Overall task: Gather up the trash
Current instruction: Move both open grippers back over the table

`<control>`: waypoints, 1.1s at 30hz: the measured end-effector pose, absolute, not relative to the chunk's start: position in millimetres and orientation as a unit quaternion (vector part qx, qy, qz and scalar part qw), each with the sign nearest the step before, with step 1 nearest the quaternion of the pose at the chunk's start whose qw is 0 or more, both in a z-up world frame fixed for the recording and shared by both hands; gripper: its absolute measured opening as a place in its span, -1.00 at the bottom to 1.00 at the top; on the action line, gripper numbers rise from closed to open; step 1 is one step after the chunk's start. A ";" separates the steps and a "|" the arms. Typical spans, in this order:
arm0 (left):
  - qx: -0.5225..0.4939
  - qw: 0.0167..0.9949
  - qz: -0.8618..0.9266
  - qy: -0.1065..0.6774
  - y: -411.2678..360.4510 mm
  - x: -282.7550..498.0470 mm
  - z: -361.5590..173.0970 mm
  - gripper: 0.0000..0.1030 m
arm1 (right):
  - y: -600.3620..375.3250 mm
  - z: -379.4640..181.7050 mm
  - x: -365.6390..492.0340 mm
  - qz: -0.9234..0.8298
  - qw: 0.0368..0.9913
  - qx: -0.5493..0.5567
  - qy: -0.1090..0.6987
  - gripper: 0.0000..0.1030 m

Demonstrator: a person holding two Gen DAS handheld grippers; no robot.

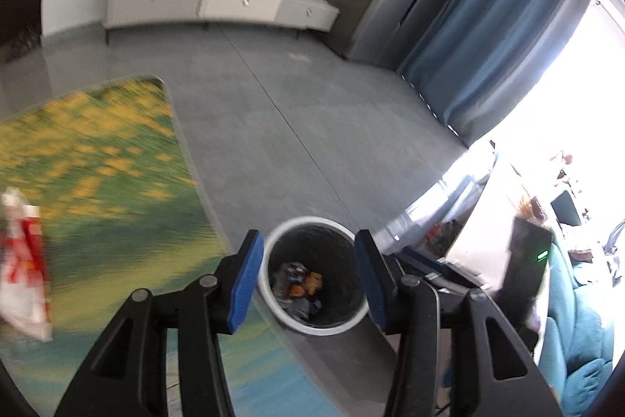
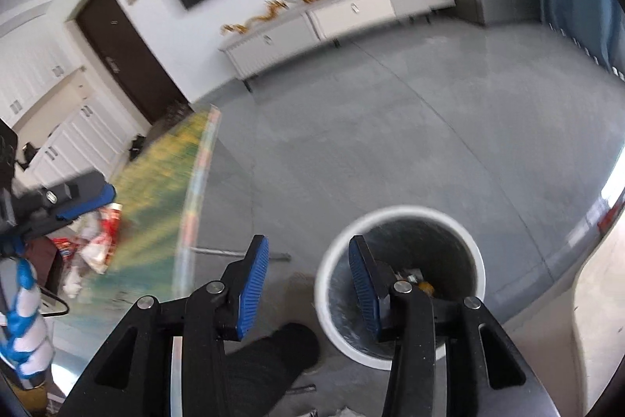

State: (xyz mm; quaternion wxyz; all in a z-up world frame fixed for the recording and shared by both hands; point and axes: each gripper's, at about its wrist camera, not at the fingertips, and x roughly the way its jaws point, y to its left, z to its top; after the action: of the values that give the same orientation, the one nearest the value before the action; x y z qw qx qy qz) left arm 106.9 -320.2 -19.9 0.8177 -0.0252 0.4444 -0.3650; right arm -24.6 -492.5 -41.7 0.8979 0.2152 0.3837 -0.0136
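Note:
A white-rimmed round trash bin (image 1: 281, 307) with a dark liner stands on the grey floor beside the table; several wrappers (image 1: 299, 286) lie inside. My left gripper (image 1: 308, 272) is open and empty above the bin. A red and white wrapper (image 1: 23, 268) lies on the table at the far left. In the right wrist view my right gripper (image 2: 308, 288) is open and empty, its right finger over the bin (image 2: 398, 213). The left gripper (image 2: 84, 200) shows there at the far left above red and white wrappers (image 2: 97, 241).
A glass table with a green and yellow top (image 1: 97, 163) (image 2: 164, 174) fills the left. A white TV cabinet (image 1: 218, 4) stands by the far wall. Blue curtains (image 1: 488, 38) hang right. A teal sofa (image 1: 578, 331) sits lower right. A dark-socked foot (image 2: 273, 354) is near the bin.

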 end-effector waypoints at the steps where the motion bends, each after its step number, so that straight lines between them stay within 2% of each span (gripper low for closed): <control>1: -0.026 0.822 -0.363 0.438 -309.3 104.7 -13.9 -0.10 | -487.0 -31.8 -26.3 -0.009 0.903 0.210 0.375 -0.22; 9: -0.034 0.872 -0.316 0.373 -185.8 86.7 30.7 -0.10 | -418.1 65.3 -30.5 0.052 0.940 0.164 0.294 -0.22; 15: -0.041 0.897 -0.259 0.356 -82.4 81.6 30.6 -0.10 | -351.7 94.8 -15.4 0.103 0.944 0.128 0.285 -0.22; 23: -0.045 0.898 -0.197 0.392 20.0 83.2 -20.1 -0.10 | -273.4 83.8 22.7 0.159 0.929 0.099 0.318 -0.22; 33: -0.024 0.870 -0.208 0.446 38.4 95.8 -69.3 -0.10 | -168.9 34.6 73.4 0.249 0.875 0.044 0.414 -0.22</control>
State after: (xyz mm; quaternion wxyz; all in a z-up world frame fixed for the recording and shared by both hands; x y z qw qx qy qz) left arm 95.8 38.4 -69.3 0.8703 -0.0241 0.4458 -0.2079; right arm 73.4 -168.9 34.6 0.8745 0.0441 0.4138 0.2492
